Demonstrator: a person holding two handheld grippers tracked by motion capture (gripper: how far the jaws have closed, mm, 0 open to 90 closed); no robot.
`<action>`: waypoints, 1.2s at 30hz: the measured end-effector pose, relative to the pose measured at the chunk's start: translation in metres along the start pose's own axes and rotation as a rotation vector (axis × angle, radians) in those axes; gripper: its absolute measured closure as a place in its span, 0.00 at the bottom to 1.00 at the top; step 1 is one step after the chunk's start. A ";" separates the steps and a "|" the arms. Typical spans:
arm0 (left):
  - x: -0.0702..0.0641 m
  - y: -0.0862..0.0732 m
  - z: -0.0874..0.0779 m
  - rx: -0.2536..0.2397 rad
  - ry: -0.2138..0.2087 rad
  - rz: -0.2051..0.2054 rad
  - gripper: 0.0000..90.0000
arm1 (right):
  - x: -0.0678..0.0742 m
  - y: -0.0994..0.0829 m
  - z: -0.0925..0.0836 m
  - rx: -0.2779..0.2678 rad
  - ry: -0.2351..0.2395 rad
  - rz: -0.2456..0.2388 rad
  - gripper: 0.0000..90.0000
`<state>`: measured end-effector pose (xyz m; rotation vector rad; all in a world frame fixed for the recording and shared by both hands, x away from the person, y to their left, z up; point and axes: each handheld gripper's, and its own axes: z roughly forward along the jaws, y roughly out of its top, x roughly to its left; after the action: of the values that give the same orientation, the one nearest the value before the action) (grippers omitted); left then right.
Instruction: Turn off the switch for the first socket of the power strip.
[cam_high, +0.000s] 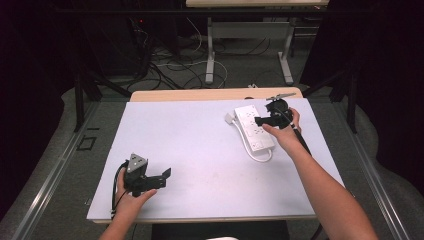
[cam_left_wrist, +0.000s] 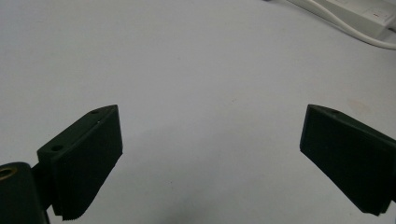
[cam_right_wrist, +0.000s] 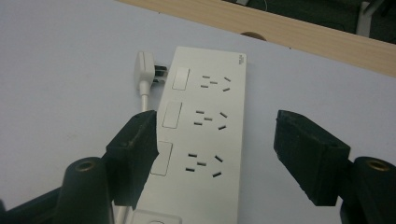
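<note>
small printed mark on power strip corner, too tiny to read

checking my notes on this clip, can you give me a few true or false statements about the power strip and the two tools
1. The right tool hangs over the white power strip with its jaws apart. True.
2. The left tool is shut on the strip's cord. False: its jaws stand wide open over the bare white mat, with nothing between them.
3. The strip's own plug lies on the mat beside the strip's far end. True.
4. A plug is pushed into one of the strip's sockets. False: every socket seen in the right gripper view is empty.
5. The strip lies near the left hand. False: it lies on the right side of the mat, by the right hand.
</note>
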<state>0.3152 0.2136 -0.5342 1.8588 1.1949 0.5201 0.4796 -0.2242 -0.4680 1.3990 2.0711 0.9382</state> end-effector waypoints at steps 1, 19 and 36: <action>0.000 0.000 0.000 0.000 0.000 0.000 0.06 | 0.000 0.000 0.001 0.001 -0.002 0.004 0.33; 0.000 0.000 -0.001 0.001 0.008 0.010 0.08 | 0.002 0.000 0.010 0.006 -0.020 0.021 0.33; 0.000 0.000 0.000 0.002 0.004 0.004 0.08 | 0.004 0.000 0.020 -0.002 -0.031 0.020 0.34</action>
<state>0.3151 0.2135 -0.5342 1.8634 1.1947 0.5257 0.4920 -0.2151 -0.4810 1.4266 2.0361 0.9209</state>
